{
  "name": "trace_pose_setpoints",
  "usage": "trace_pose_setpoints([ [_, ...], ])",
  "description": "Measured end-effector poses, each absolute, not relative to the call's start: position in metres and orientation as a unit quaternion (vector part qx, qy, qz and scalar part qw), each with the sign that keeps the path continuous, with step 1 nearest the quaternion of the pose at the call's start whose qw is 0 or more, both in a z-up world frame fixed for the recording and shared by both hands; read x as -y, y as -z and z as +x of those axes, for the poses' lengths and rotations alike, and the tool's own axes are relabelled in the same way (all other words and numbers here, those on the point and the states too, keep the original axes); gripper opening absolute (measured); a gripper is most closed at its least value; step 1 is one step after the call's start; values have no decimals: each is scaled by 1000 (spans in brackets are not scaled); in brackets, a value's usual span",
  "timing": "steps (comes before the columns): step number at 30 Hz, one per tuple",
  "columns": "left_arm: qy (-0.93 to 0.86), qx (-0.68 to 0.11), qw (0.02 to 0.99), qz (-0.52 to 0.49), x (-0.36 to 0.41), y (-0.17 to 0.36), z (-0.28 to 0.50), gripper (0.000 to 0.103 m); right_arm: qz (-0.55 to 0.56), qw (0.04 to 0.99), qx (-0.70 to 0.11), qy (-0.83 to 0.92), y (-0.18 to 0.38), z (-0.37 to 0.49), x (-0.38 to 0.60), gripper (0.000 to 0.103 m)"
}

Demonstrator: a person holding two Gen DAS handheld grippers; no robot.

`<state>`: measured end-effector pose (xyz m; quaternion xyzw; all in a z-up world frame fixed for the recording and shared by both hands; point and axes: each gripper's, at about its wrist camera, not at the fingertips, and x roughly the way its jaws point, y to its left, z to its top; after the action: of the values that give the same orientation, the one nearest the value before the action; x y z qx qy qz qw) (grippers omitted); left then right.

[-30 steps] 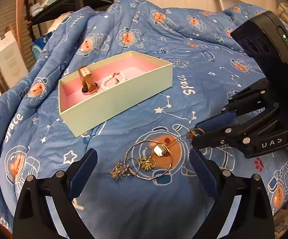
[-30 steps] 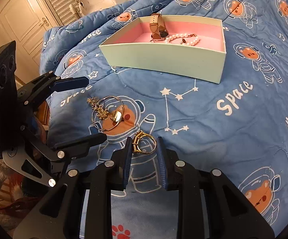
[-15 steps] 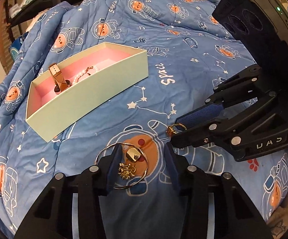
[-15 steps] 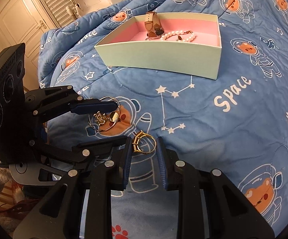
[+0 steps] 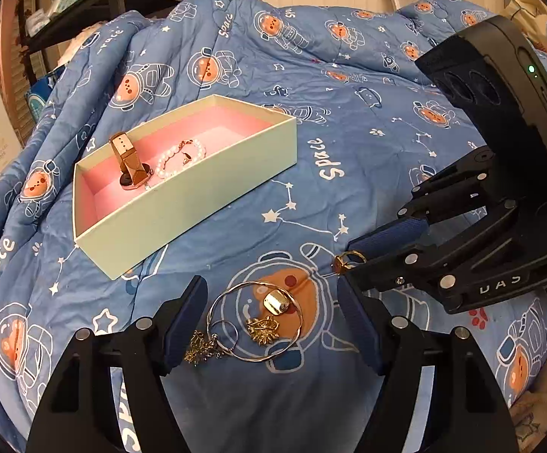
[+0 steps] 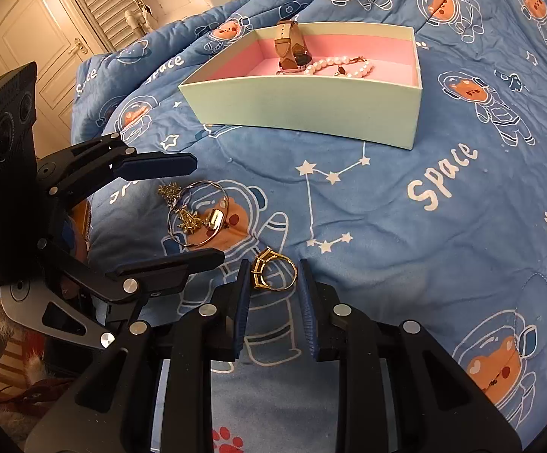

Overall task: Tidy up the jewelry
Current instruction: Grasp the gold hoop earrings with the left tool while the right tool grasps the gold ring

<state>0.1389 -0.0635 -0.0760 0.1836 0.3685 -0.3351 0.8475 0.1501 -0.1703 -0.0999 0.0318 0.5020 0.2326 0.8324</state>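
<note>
- The left gripper [image 5: 271, 324], at the bottom of its own wrist view, had its jaws opening; the pile of jewelry lay between the blue pads without either pad pressing on it.
- That pile, a thin bangle [image 5: 255, 319] with a small gold clip [image 5: 276, 302] and gold star-shaped charms [image 5: 263, 327], lay on the blue astronaut-print bedspread [image 5: 349, 120] at lower centre.
- The right gripper [image 6: 273, 287], bottom centre of its wrist view, stood nearly closed around a gold ring [image 6: 271, 273]; whether the pads actually pressed the ring could not be told.
- A pale green box [image 6: 303, 104] with a pink lining sat in the upper middle of the right wrist view, holding a tan-strapped watch [image 6: 288, 47] and a pearl bracelet [image 6: 339, 66].
</note>
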Motion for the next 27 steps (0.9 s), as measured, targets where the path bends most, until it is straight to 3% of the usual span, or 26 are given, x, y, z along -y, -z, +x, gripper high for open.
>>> trace_pose_setpoints([
  [3,345,-395,830,193,61,87,146,67,32,832,-502,-232,100,150,170,25],
  [7,361,-404,820,183,57,89,151,53,34,832,-503,-232,101,150,171,25],
  [13,368,-399,818,191,60,87,147,53,32,831,-504,-231,101,151,169,25],
  [27,338,-373,861,77,41,61,139,53,31,832,-498,-241,97,150,172,25],
])
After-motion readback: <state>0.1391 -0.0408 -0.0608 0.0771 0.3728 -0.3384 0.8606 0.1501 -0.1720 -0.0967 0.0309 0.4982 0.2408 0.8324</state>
